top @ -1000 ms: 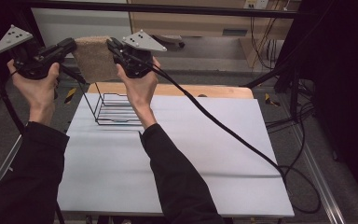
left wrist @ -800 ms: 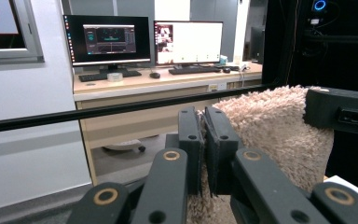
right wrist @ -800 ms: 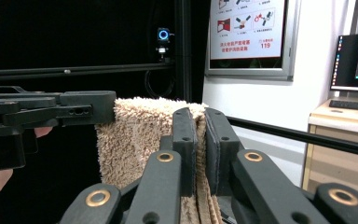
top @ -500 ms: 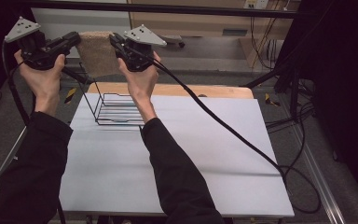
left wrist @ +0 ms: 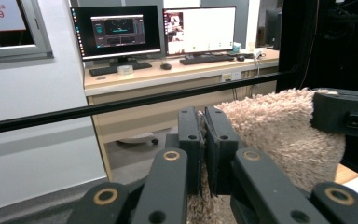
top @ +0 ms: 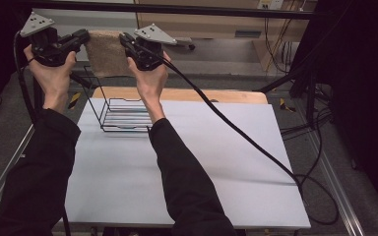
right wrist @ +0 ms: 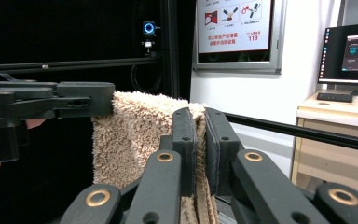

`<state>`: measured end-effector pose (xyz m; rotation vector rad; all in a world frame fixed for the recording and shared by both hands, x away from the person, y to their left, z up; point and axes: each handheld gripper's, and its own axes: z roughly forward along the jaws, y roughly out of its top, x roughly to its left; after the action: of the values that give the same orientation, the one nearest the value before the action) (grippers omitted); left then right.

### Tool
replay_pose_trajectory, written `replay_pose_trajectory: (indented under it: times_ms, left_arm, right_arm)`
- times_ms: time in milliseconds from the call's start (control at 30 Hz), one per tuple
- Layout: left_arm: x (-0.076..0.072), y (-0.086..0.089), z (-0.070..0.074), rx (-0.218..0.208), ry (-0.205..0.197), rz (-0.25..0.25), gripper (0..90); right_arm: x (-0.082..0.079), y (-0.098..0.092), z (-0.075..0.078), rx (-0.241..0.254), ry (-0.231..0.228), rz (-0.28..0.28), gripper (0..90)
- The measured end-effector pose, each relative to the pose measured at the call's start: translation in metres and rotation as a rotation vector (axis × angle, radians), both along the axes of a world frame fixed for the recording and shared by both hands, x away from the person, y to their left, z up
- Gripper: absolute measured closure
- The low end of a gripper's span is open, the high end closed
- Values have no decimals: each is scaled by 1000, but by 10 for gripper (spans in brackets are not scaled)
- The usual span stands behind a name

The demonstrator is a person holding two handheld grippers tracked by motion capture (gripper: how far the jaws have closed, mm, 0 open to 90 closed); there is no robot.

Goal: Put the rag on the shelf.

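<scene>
A beige shaggy towel [top: 104, 53] hangs spread between my two grippers, high above the far left of the table. My left gripper [top: 82, 38] is shut on its left top corner, and my right gripper [top: 125, 40] is shut on its right top corner. In the left gripper view the jaws [left wrist: 204, 140] pinch the towel's edge [left wrist: 279, 130], with the other gripper [left wrist: 349, 114] beyond it. In the right gripper view the closed jaws [right wrist: 200, 144] clamp the towel [right wrist: 135, 135], and the other gripper [right wrist: 51, 105] holds its far corner.
A black wire rack [top: 120, 110] stands on the white table [top: 216, 162] below the towel, near the far left. A wooden board [top: 211, 95] lies along the table's far edge. A black cable [top: 236, 132] trails across the table to the right.
Both hands have carried the stretched towel a little to the right and farther from me, above the wire rack. Both grips are unchanged.
</scene>
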<state>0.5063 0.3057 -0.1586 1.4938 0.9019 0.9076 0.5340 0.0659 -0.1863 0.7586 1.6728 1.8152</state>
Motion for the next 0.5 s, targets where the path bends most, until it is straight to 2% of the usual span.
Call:
replay_pose_trajectory:
  times_ms: [267, 500]
  left_arm:
    - [11, 1, -7, -7, 11, -5, 856]
    - [13, 1, -17, 8, 24, -11, 855]
  right_arm:
    - [6, 2, -5, -10, 23, -3, 839]
    - [6, 3, -12, -59, 48, -19, 839]
